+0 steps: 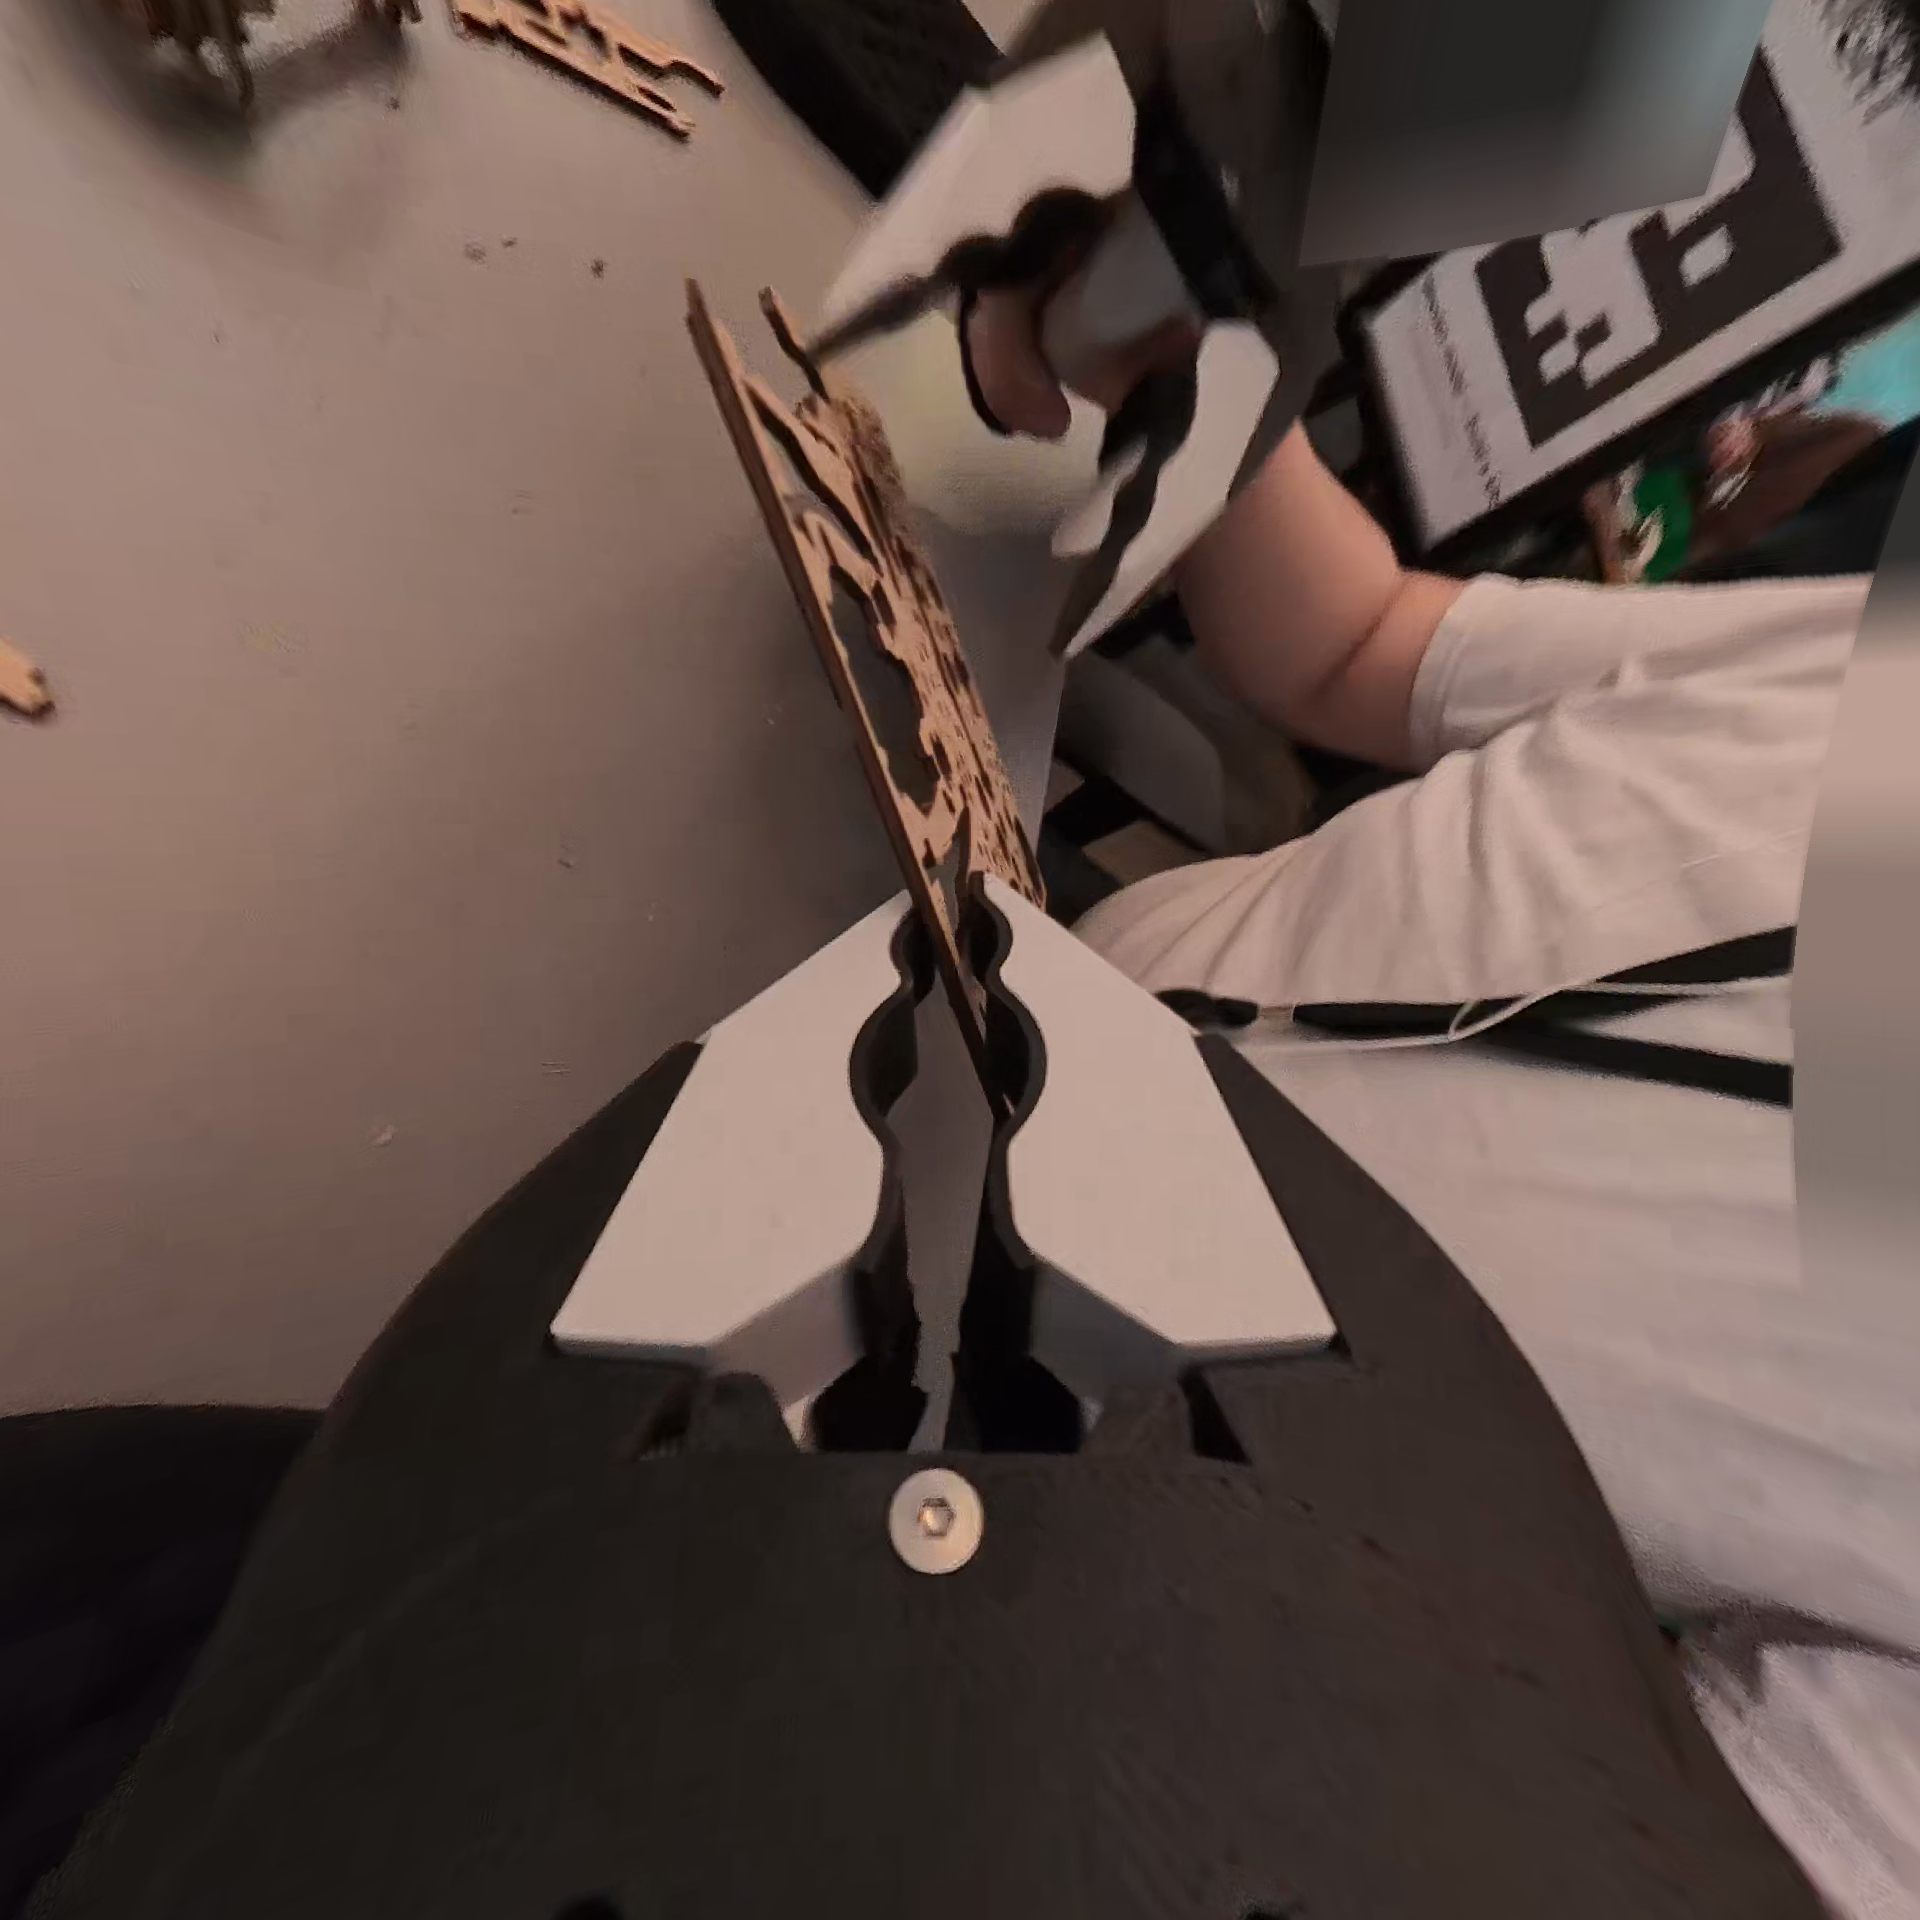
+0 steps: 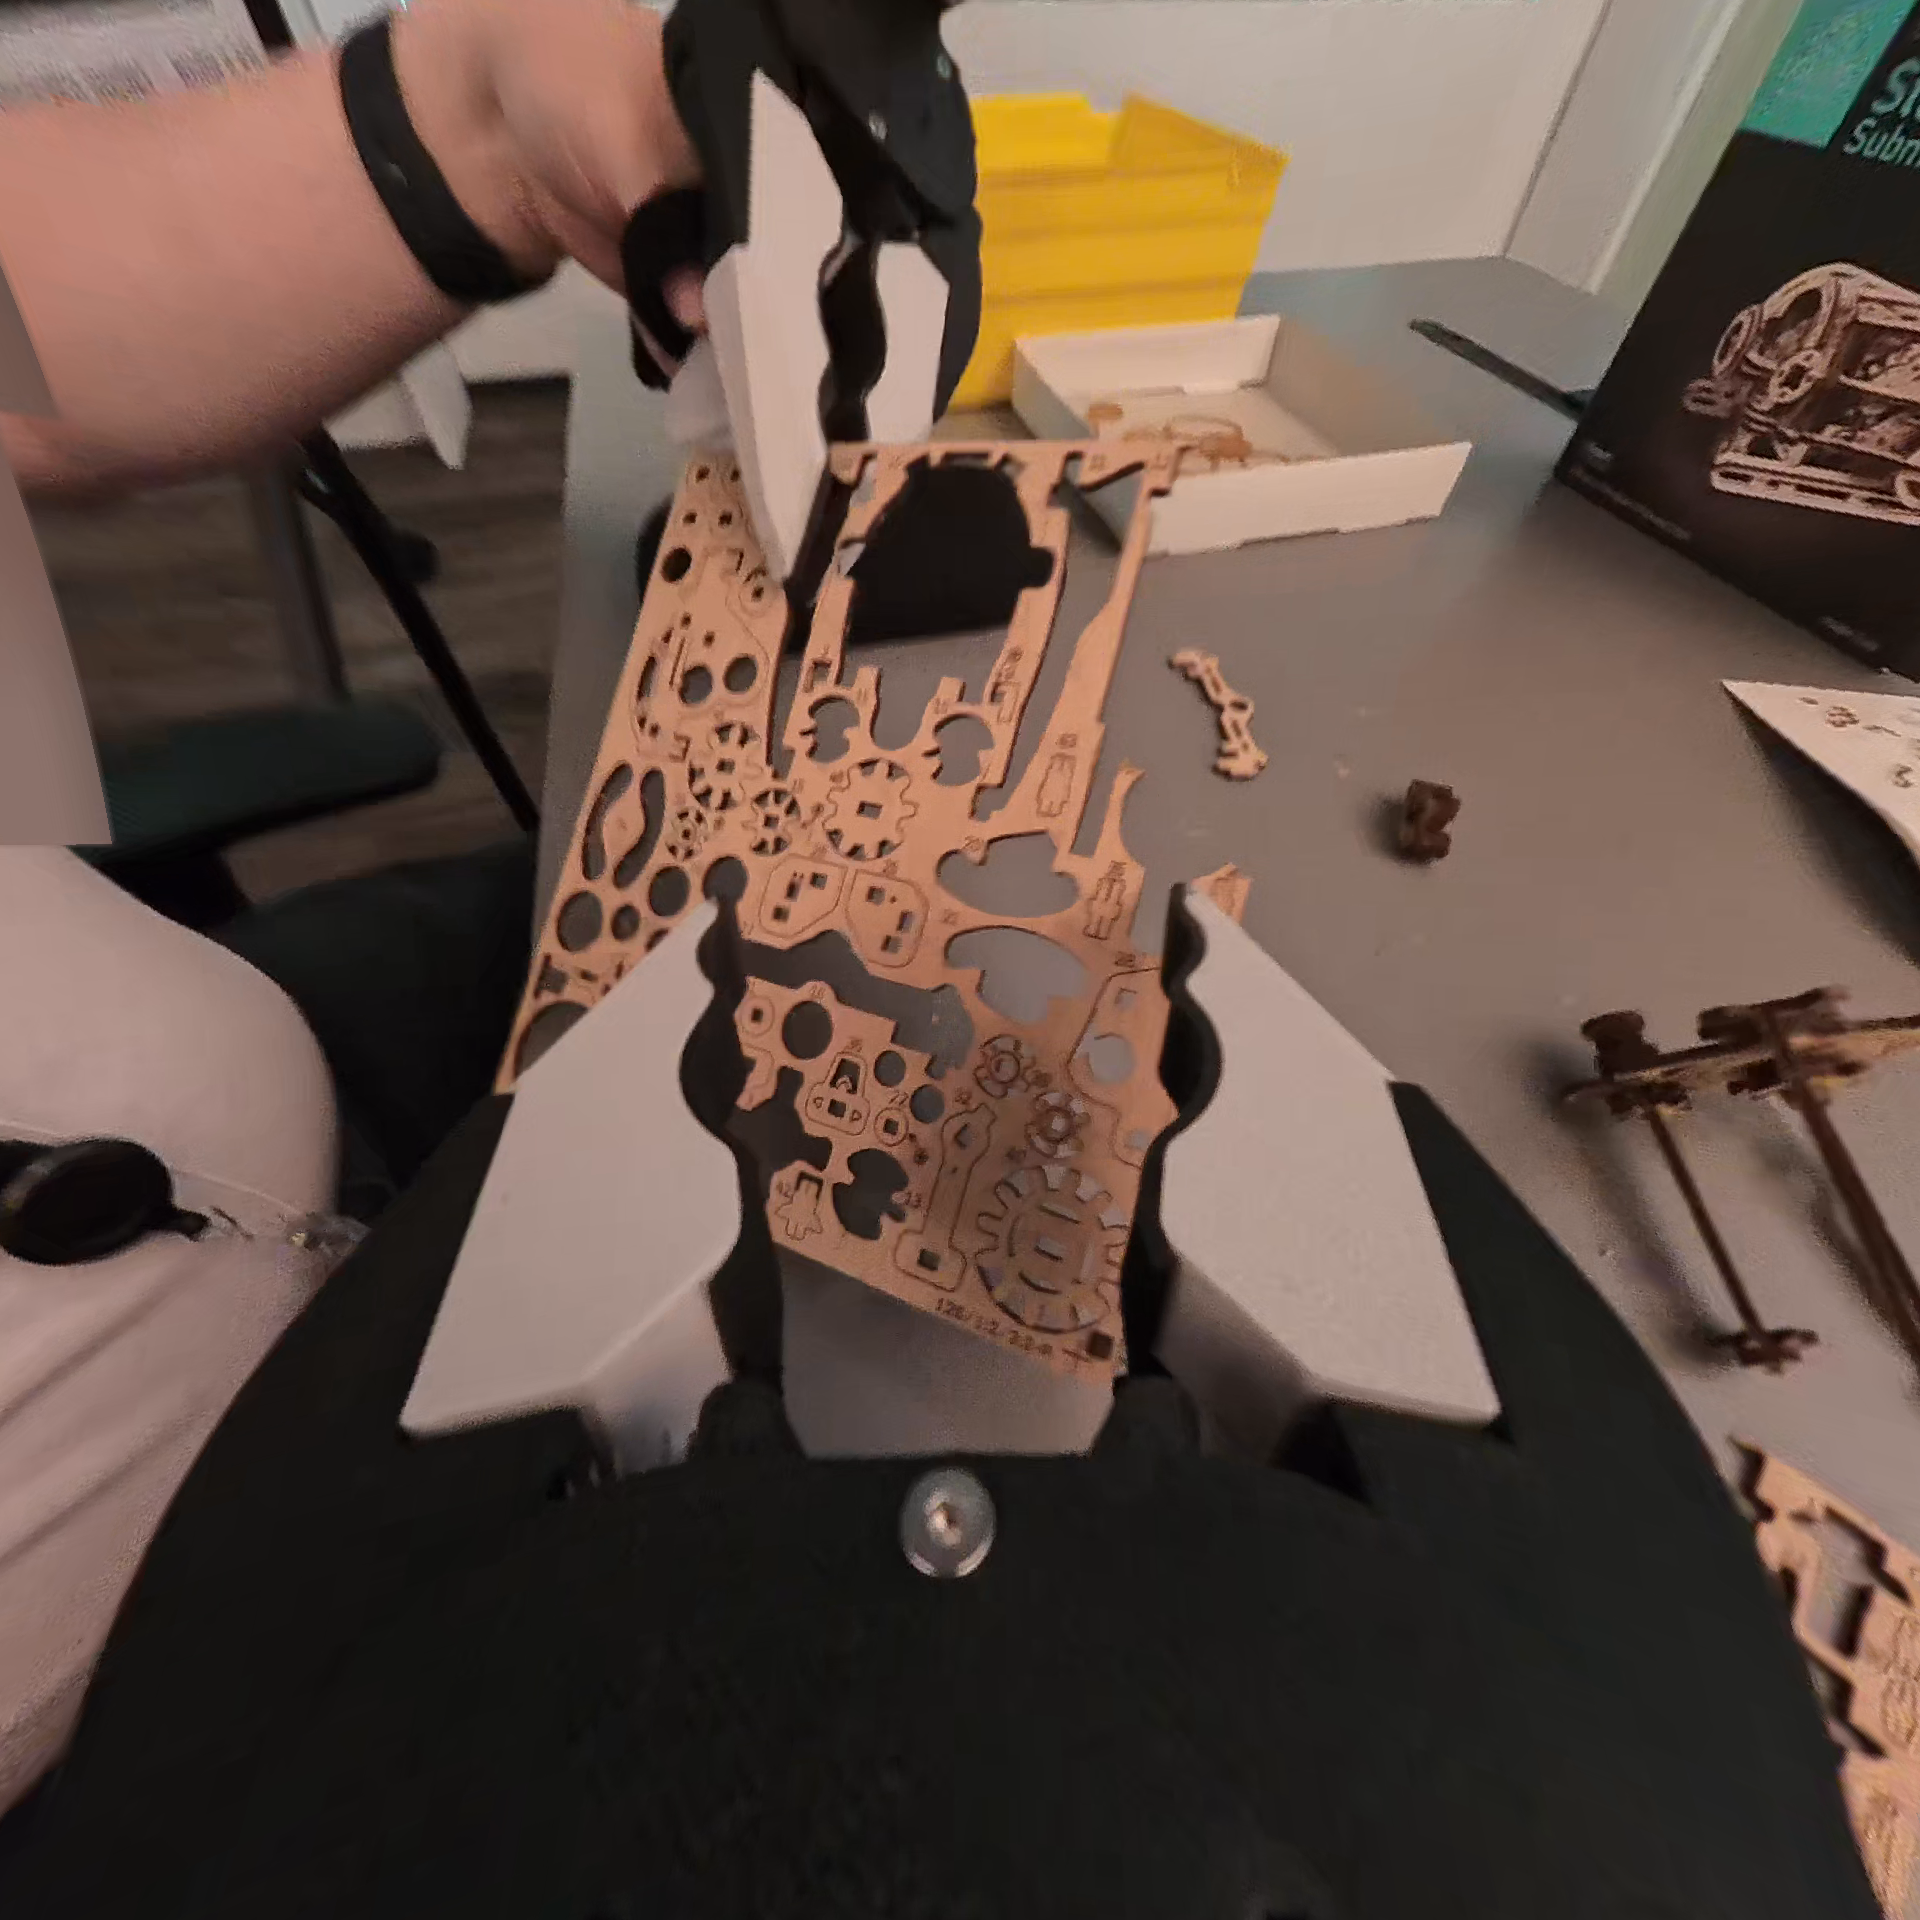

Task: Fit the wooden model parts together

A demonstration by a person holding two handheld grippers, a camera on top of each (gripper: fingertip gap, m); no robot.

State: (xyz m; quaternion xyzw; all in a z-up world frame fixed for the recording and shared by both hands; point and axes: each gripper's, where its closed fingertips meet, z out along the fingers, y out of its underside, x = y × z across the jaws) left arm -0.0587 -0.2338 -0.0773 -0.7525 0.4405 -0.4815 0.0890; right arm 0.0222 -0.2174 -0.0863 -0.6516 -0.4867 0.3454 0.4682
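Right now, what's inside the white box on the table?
In the right wrist view, the white box holds a few loose tan wooden parts on its floor. Its near wall and the wooden sheet cover the front part, so anything there is unseen.

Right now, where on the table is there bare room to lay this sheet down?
Bare grey table lies between the white tray, the black kit box and the small dark wooden piece. The right edge is crowded: the half-built wooden frame and a paper sheet.
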